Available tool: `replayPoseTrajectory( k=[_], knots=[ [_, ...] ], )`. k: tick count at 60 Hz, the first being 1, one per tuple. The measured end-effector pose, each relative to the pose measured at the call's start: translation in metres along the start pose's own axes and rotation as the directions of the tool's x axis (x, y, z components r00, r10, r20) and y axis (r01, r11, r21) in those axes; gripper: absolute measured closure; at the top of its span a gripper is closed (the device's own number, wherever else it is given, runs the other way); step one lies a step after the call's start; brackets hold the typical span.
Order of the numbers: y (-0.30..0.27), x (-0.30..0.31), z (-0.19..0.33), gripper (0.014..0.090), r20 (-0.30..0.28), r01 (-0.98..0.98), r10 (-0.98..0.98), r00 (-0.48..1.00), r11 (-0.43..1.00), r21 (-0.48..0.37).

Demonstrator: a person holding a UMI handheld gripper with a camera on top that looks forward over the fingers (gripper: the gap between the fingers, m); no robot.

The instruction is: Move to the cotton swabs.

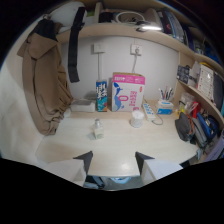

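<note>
- While I hang back from the desk (125, 145), my gripper (114, 159) is released: the two fingers stand apart with only bare desktop showing between them, nothing grasped.
- Brown garment (45, 75): hangs down the wall beside the desk, well off the work surface, presumably kept clear of it.
- Pink-and-white carton (128, 91): upright against the back wall with a blue carton (102, 95) just beside it; both appear closed, contents not visible.
- Holder (165, 105): beyond the pink carton, with several thin upright sticks in it, likely pens.
- White round tub (136, 118): stands ahead of my fingers, in front of the pink carton. I judge this to be the cotton swabs; contents cannot be confirmed.
- Small bottle (97, 129): upright, nearer my fingers, apart from the tub.
- Judgement: approach not yet made; the tub lies beyond my fingers.
</note>
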Motion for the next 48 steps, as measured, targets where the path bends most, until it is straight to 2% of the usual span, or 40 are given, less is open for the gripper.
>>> replayPoseTrajectory(
  k=[14, 25, 42, 48],
  knots=[
    [0.004, 0.008, 0.005, 0.0180, -0.009, -0.018, 0.018, 1.000, 1.000, -0.002],
    [0.014, 0.032, 0.026, 0.0176, -0.037, -0.032, 0.032, 0.999, 0.999, -0.003],
    [0.006, 0.098, 0.113, 0.0174, -0.084, -0.003, 0.007, 0.996, 0.999, 0.053],
    [-0.010, 0.114, 0.153, 0.0174, -0.068, 0.014, -0.008, 0.998, 0.996, 0.089]
  ],
)
